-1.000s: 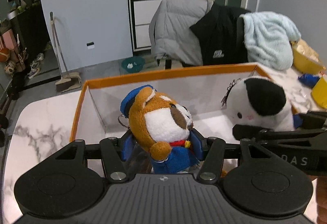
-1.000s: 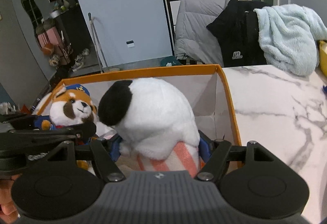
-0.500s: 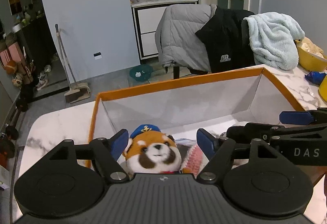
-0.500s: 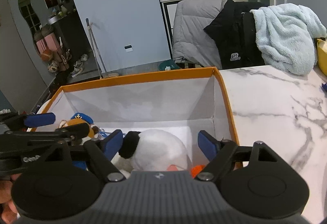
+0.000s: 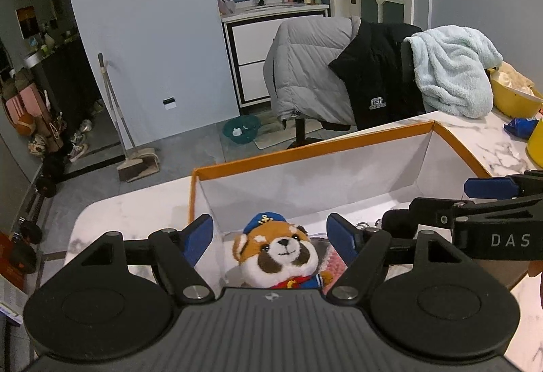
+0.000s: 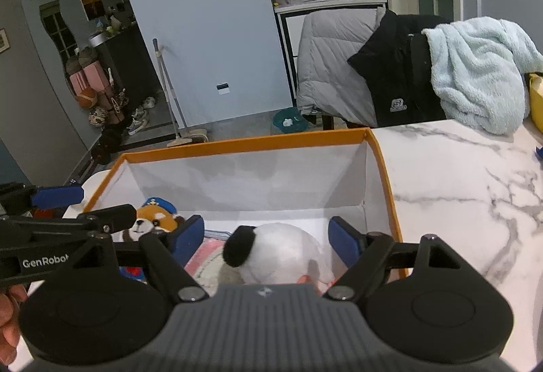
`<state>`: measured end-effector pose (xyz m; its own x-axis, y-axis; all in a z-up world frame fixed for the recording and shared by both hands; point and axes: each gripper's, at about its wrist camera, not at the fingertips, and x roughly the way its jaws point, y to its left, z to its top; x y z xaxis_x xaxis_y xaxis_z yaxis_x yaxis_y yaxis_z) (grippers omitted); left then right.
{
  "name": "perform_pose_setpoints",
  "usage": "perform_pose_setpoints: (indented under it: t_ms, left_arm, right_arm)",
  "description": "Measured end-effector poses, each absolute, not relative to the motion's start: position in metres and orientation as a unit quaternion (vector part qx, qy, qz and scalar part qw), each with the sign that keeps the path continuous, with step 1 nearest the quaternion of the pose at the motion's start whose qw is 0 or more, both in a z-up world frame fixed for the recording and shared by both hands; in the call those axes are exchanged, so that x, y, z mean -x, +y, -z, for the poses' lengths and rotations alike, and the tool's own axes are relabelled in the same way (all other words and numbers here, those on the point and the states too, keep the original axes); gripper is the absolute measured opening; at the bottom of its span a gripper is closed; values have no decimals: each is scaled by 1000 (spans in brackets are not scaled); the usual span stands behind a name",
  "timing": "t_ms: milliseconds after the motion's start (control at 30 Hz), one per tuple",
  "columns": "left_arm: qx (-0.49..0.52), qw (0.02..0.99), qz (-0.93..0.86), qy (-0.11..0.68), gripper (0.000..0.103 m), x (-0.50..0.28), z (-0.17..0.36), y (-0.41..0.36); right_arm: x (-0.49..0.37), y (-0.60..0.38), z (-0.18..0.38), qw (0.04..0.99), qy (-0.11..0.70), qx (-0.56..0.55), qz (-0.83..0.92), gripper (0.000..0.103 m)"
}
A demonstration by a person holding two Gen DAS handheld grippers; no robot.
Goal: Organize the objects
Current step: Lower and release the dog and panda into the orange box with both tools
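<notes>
- The left gripper (image 5: 269,238) and the right gripper (image 6: 266,236) are standing wide open, holding nothing, jaws just opened.
- The red panda plush (image 5: 280,255) and the white plush (image 6: 281,253) are lying inside the orange box (image 6: 244,143); sorting seems nearly done.

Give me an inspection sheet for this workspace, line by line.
Surface: white marble table.
Job's things: red panda plush and white plush with black ear lie inside the orange-rimmed box, released.
Clutter: yellow bowl and blue wrapper on the table's far side.
Grippers: left gripper open above the panda; right gripper open above the white plush; both have just opened, fingers clear of the toys.
Cables: nothing seen.
Surroundings: jackets and light-blue fleece draped over a chair, broom against the wall.
</notes>
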<state>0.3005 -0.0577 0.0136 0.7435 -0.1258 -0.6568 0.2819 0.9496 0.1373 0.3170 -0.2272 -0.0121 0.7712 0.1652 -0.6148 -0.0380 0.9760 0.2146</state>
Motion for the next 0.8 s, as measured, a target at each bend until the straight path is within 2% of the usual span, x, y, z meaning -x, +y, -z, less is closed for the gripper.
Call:
perform_pose_setpoints:
  t_ms: [800]
  left_arm:
    - [-145,947,84,275,90,-229,-106,-23]
  right_arm:
    - [-226,-208,-75,957,271,-61,-80,81]
